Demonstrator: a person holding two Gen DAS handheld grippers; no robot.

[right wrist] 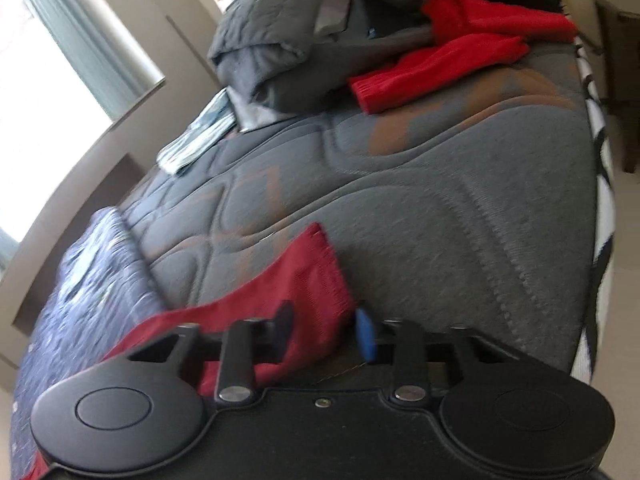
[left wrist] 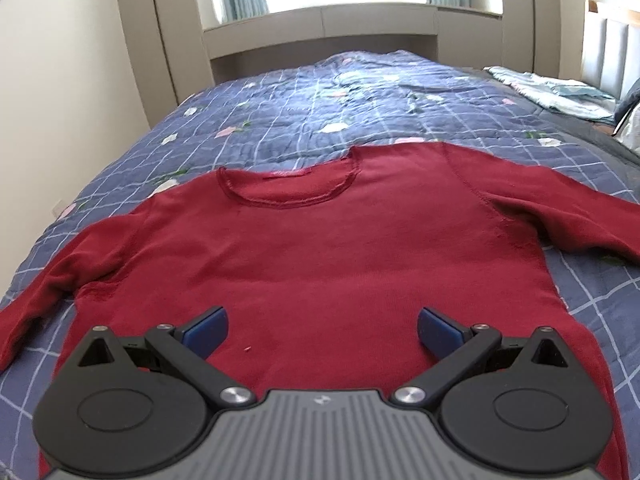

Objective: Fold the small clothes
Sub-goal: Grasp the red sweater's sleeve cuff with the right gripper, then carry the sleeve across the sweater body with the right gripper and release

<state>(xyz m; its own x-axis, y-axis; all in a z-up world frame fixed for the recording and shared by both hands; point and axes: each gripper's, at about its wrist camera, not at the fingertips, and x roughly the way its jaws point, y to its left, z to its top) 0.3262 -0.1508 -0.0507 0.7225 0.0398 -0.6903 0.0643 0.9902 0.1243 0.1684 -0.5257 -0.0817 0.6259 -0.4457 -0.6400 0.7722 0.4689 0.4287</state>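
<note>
The red sweater (left wrist: 320, 248) lies flat and face up on the bed's blue quilt (left wrist: 304, 112), neck hole away from the left gripper (left wrist: 322, 330) and hem nearest it, so its long axis runs straight ahead of that gripper while the two sleeves spread out to either side. The left jaws stand wide open above the lower body of the sweater, gripping nothing. The coming move turns on the right sleeve (right wrist: 296, 280): its cuff end lies between the jaws of the right gripper (right wrist: 326, 330), which are drawn close about the cloth; the view is blurred, so I judge it a grip on the cuff but cannot be certain the pads press. That sleeve runs from the cuff back toward the sweater body at the lower left of the right wrist view, so a fold would carry it that way, across the chest. The right hand is plainly the nearer one for this. The cuff lies on bare grey mattress (right wrist: 440, 200) beyond the quilt's edge, with open room around it; a pile of other clothes (right wrist: 460, 56) sits well apart.
</note>
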